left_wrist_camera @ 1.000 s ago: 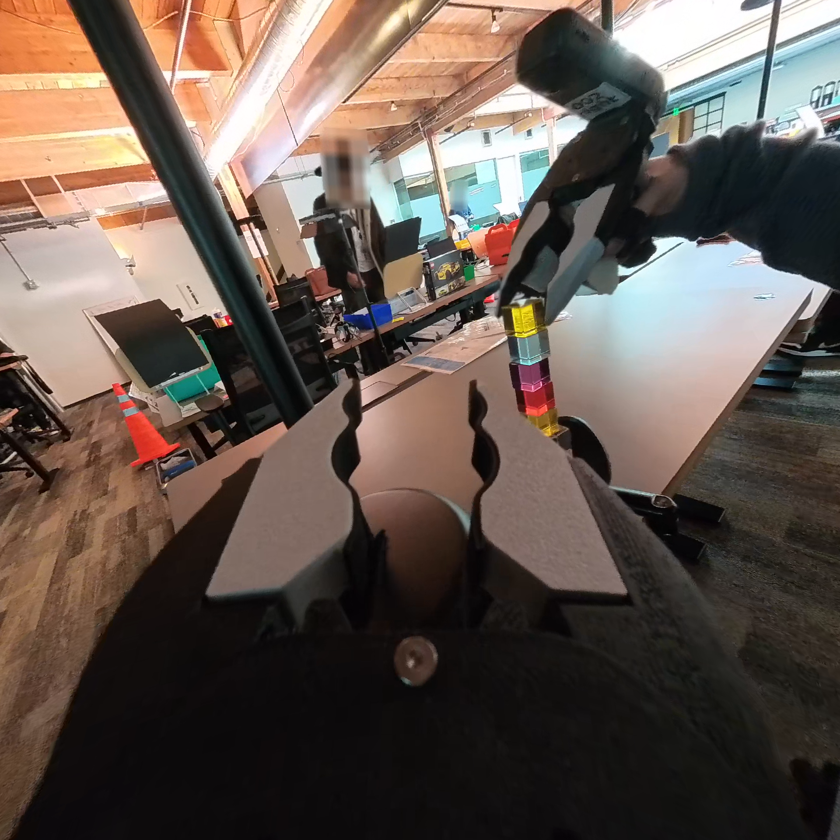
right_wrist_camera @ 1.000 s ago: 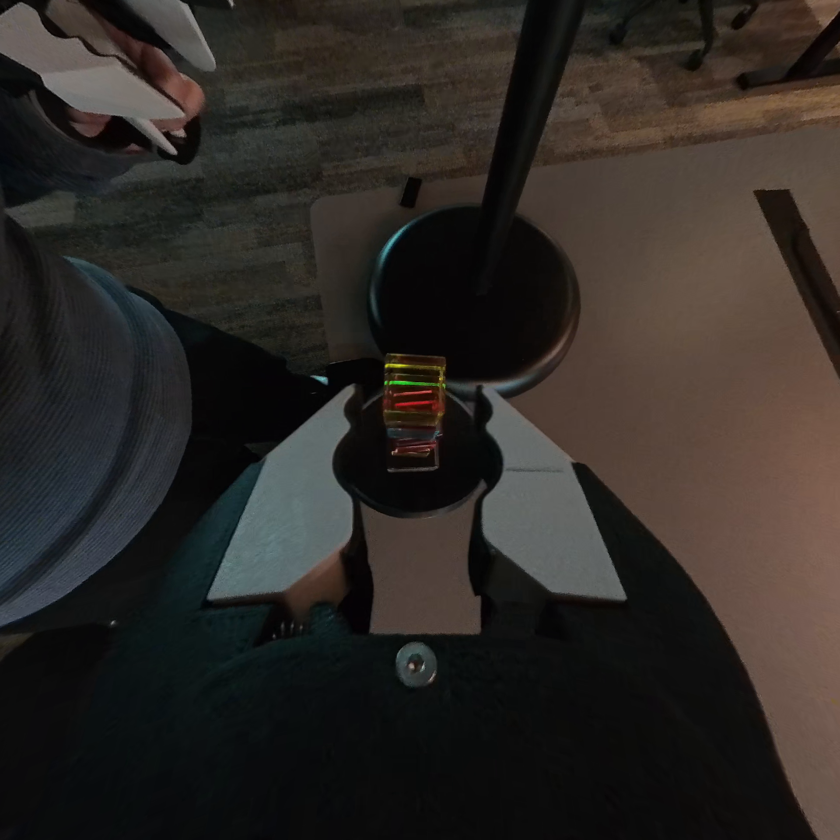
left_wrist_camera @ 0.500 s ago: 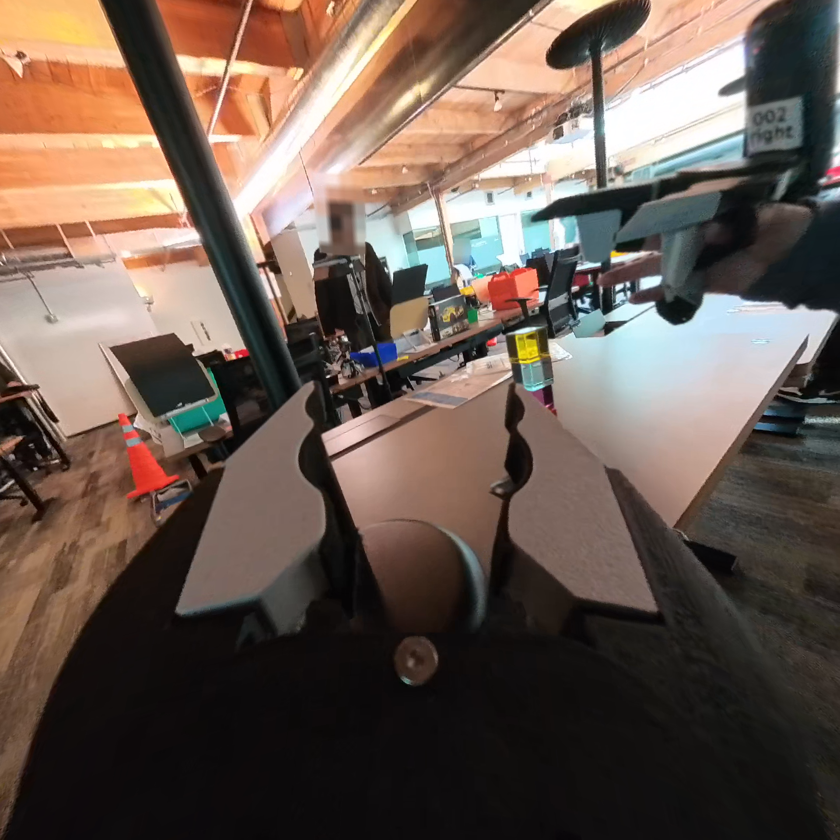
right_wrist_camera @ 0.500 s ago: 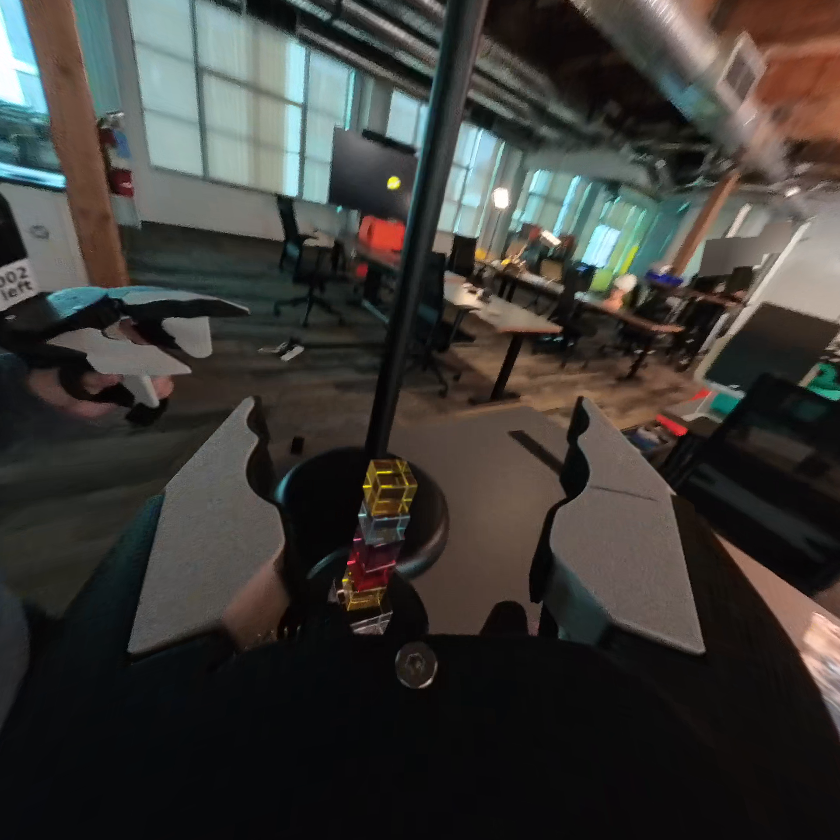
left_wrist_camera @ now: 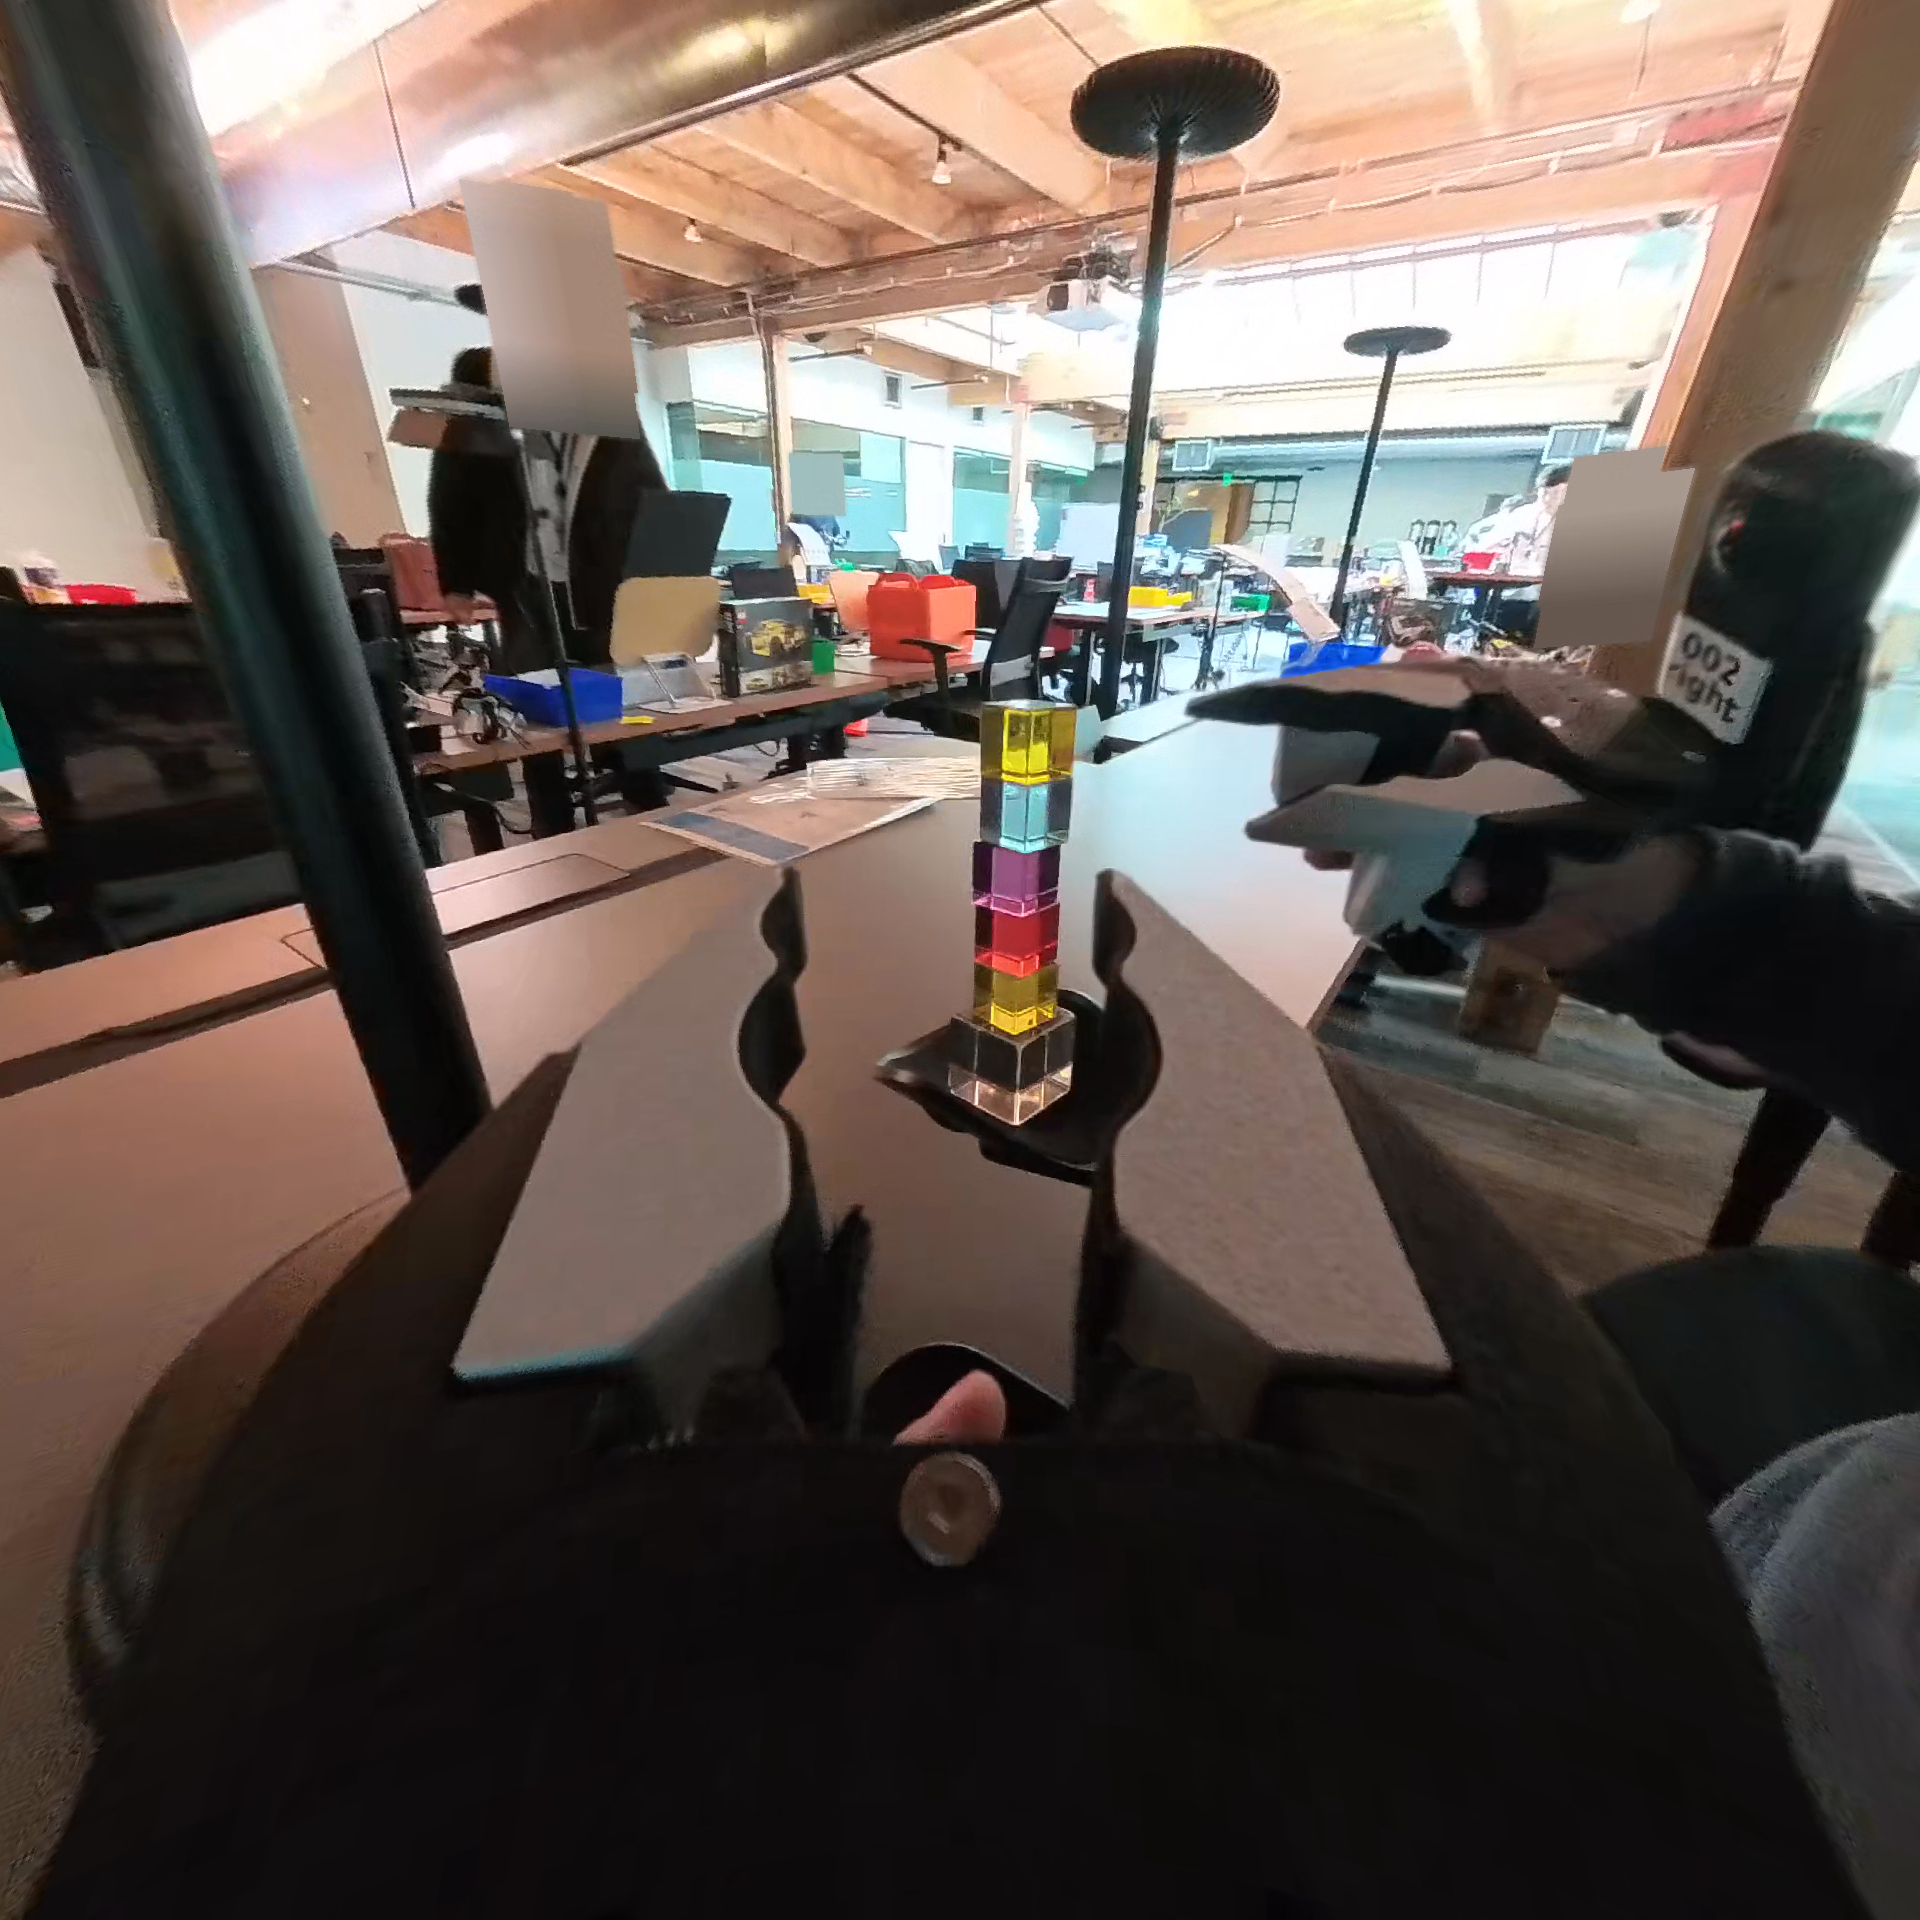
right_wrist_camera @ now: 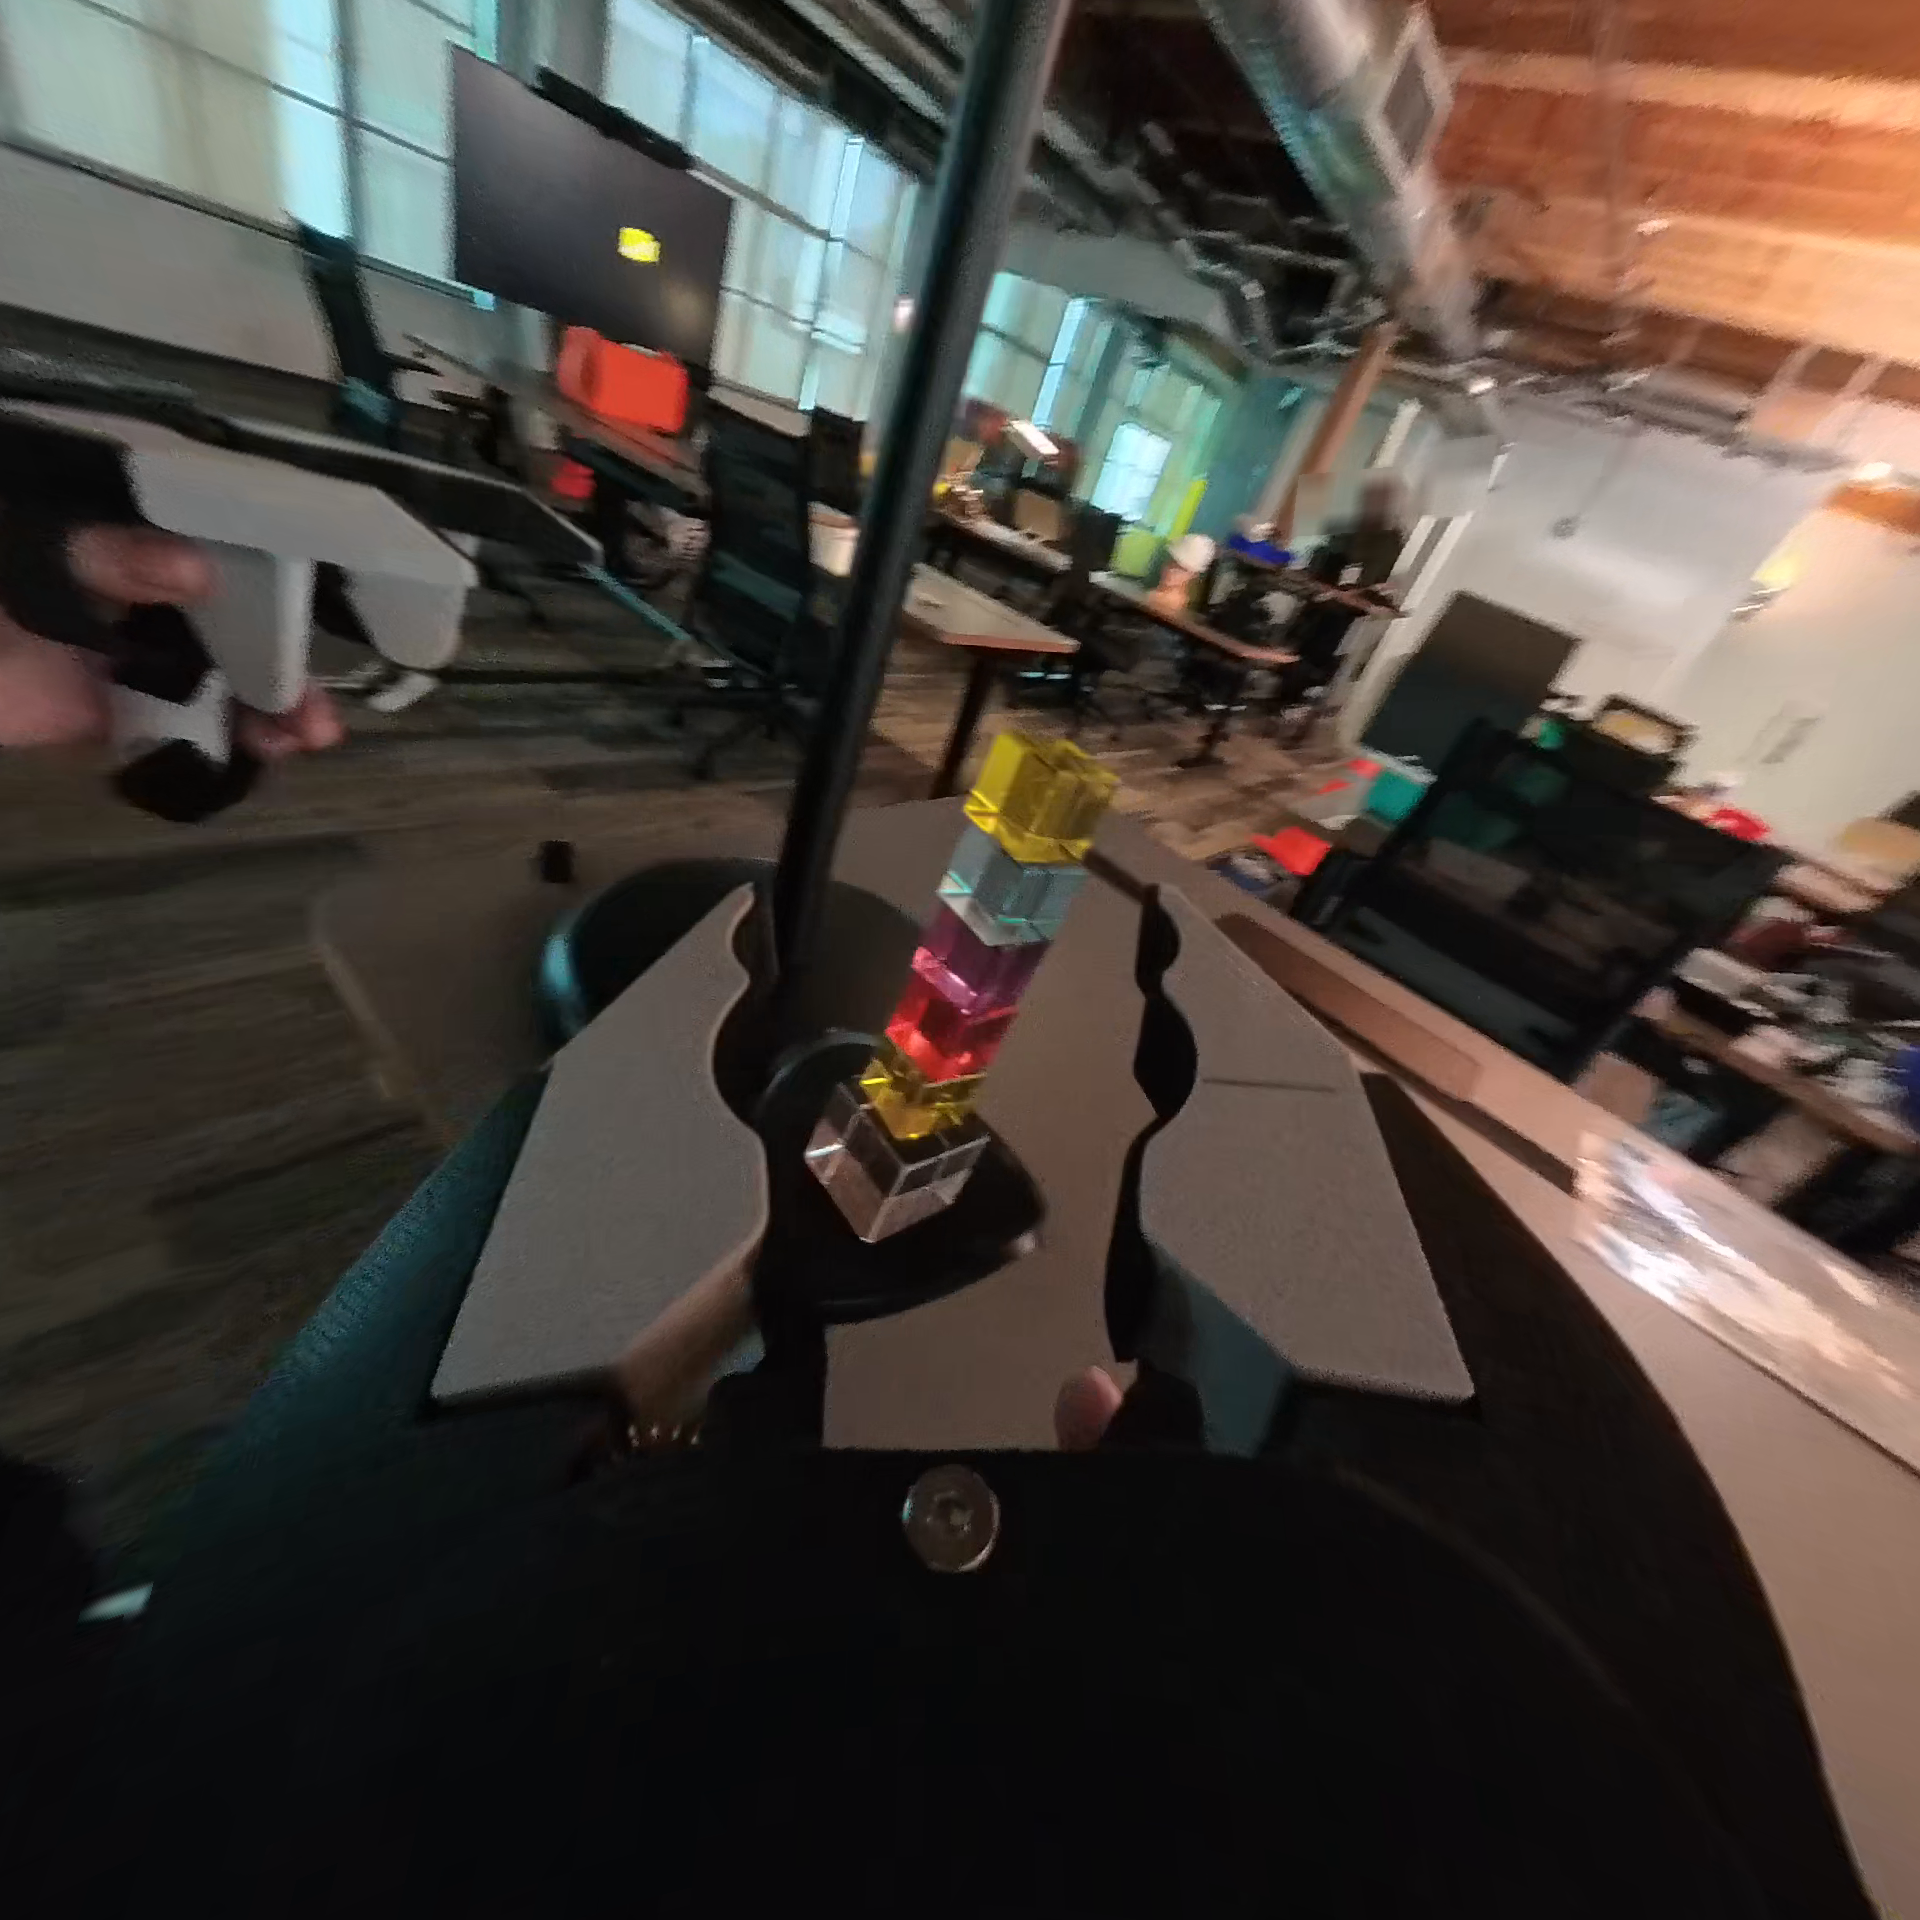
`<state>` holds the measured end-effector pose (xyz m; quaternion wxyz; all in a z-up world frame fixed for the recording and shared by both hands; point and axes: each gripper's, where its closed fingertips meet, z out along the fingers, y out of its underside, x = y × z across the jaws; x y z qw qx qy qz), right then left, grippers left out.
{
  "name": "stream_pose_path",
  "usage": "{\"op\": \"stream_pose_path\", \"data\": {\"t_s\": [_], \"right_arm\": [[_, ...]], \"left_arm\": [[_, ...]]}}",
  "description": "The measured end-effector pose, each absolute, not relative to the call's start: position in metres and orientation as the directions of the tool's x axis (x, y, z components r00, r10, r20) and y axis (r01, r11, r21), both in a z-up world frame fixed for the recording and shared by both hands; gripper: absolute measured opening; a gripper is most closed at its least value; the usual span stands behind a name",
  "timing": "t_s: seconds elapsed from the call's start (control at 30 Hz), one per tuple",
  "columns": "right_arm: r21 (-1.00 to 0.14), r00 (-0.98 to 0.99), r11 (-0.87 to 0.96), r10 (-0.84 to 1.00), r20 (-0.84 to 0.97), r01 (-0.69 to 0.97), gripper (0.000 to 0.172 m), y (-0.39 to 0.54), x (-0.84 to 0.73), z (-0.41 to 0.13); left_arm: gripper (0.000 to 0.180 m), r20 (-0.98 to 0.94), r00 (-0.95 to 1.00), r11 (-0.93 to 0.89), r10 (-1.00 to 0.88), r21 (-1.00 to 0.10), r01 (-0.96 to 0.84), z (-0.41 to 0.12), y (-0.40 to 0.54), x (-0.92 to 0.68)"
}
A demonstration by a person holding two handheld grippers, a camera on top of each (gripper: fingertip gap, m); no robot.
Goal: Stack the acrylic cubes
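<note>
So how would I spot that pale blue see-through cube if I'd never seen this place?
Find the long brown table, then the small black disc near its corner by the dark pole. A tower of six cubes stands on it. The pale blue cube is second from the top, under a yellow one and above a purple one.

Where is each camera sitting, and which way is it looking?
Left wrist view: sits on the left gripper, looking level across the brown table at the block tower; its own open fingers and a fingertip show, plus the right gripper farther off.
Right wrist view: sits on the right gripper, looking tilted at the tower and black pole; the left gripper shows at left.
Both share tower, table and pole.
</note>
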<state>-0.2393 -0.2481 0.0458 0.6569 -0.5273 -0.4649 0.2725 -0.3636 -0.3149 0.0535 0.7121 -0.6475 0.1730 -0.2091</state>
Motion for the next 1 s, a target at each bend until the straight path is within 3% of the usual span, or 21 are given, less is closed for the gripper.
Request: {"op": "stream_pose_path", "data": {"t_s": [0.1,0.43,0.7,0.83,1.0], "right_arm": [[-0.948,0.508,0.277,0.8,0.319,0.16,0.059,-0.24,-0.233,0.035],[-0.997,0.491,-0.058,0.871,-0.027,0.047,0.034,-0.253,-0.244,-0.001],[-0.98,0.517,-0.049,0.854,0.06,0.194,0.001,-0.253,-0.27,-0.038],[-0.963,0.503,-0.097,0.863,0.045,0.252,0.0,-0.252,-0.285,-0.057],[-0.931,0.53,-0.199,0.848,-0.007,0.306,0.0,-0.244,-0.29,-0.076]], "left_arm": [[0.05,-0.007,0.851,0.047,-0.525,-0.999,0.021,0.046,-0.313,-0.36],[0.039,-0.033,0.831,-0.078,-0.555,-0.993,-0.091,0.016,-0.317,-0.349],[0.01,-0.032,0.839,-0.103,-0.543,-0.989,-0.105,0.014,-0.324,-0.351],[0.0,-0.023,0.849,-0.117,-0.529,-0.988,-0.1,0.012,-0.327,-0.358],[0.0,-0.002,0.859,-0.133,-0.512,-0.988,-0.081,0.01,-0.329,-0.365]]}}
